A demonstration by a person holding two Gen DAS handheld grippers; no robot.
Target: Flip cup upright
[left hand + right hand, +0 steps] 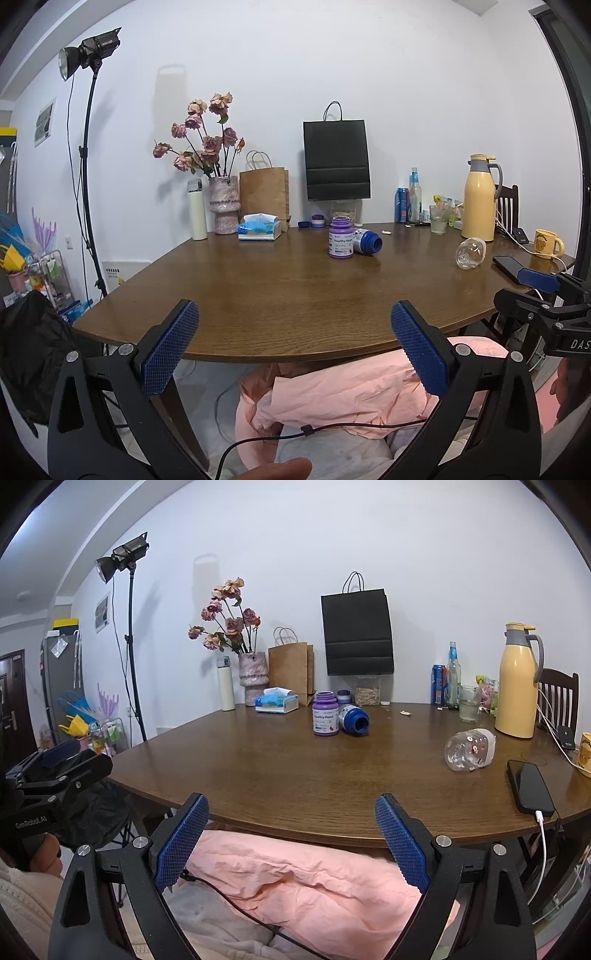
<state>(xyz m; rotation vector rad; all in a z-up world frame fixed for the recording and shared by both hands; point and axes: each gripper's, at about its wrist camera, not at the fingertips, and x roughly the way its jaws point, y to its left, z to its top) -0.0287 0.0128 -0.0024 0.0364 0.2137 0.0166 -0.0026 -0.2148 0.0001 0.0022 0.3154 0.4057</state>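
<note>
Brown wooden table (295,775) against white wall; clear cup (469,752) on its side at right, near phone (530,787) and yellow jug (519,686). Purple jar (325,714), tipped blue bottle (354,719) mid-table. Left gripper (295,347), right gripper (291,840) before near edge, jaws spread, empty

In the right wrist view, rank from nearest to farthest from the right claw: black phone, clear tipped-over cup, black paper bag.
From the right claw:
1. Black phone, right, near table edge.
2. Clear tipped-over cup, right of centre, mid-table.
3. Black paper bag, at the back wall.
</note>
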